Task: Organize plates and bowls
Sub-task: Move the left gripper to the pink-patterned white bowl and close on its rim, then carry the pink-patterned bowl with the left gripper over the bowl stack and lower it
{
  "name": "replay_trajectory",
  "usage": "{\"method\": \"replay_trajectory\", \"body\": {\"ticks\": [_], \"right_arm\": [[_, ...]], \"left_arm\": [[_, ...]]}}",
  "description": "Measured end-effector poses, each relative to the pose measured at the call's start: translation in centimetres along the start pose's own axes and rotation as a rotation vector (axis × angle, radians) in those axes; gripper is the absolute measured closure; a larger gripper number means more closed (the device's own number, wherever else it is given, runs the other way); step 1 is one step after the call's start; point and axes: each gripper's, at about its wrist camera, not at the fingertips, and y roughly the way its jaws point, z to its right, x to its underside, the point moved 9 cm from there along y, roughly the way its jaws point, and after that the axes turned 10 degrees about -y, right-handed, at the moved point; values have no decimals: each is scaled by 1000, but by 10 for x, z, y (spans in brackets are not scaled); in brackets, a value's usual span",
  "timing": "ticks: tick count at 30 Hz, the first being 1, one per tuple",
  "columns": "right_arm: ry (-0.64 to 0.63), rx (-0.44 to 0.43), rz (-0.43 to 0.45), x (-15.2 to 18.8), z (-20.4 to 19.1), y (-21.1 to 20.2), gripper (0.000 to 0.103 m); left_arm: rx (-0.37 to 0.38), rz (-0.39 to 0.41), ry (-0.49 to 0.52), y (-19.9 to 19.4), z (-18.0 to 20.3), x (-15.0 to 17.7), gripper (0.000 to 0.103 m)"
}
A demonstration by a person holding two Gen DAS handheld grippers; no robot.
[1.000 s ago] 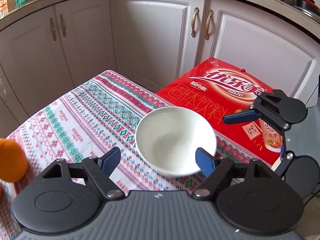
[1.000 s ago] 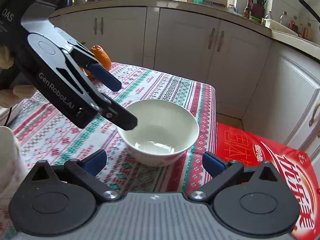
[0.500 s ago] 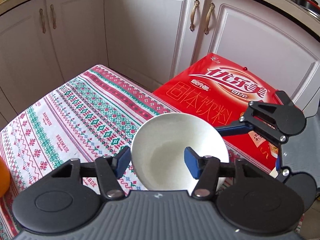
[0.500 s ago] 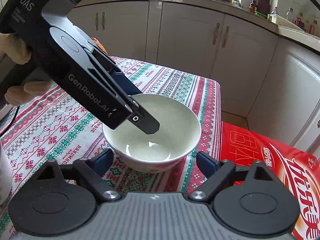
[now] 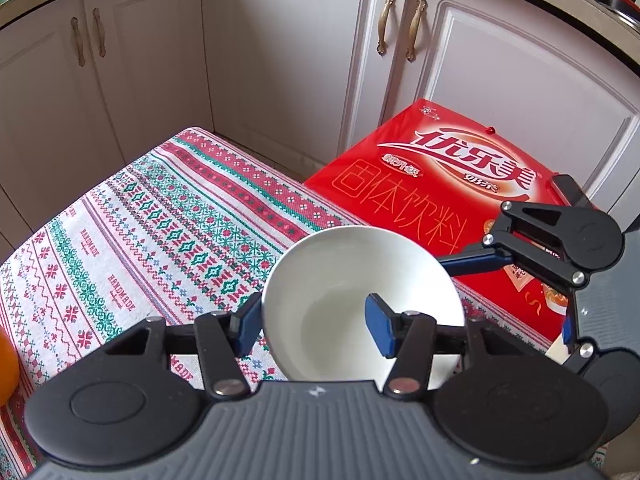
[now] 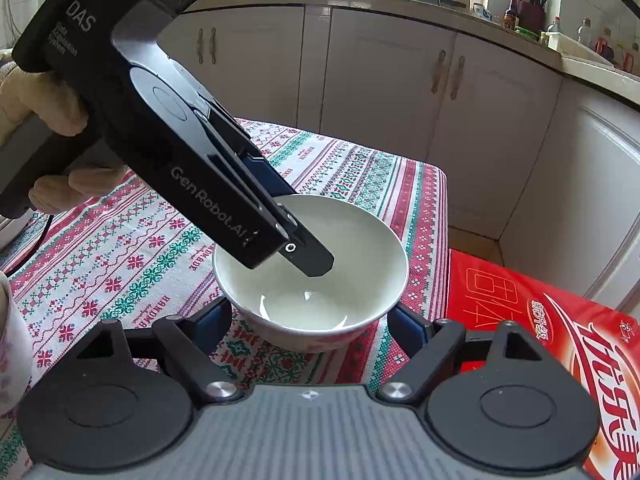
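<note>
A white bowl stands on the patterned tablecloth near the table's corner. My left gripper straddles the bowl's near-left rim, one finger outside the wall and one inside the bowl; the jaws are still apart and I cannot tell whether they touch the wall. It also shows in the right wrist view, reaching down into the bowl. My right gripper is open, its fingers either side of the bowl's base; it shows in the left wrist view beyond the bowl.
A red drink carton lies beside the table's edge. White kitchen cabinets stand beyond. An orange object sits at the left edge of the cloth. A white object is at the left.
My left gripper has come down over the bowl and narrowed, one finger now inside the rim. My right gripper has moved closer, its fingers now flanking the bowl.
</note>
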Motion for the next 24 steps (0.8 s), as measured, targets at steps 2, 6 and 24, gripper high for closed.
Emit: {"method": "replay_trajectory", "body": {"ticks": [2,6,24], "right_arm": [[3,-6,2,0,0,-1,14],[32,-20,6,-2,3,-2,15],[-22,-37,1,-13,-29,-48,15]], "left_arm": [[1,-4,-2,1,0,1,49],[-1,-6,-1,0,0,2,49],[-15,6,-9,-56,23,26,49]]}}
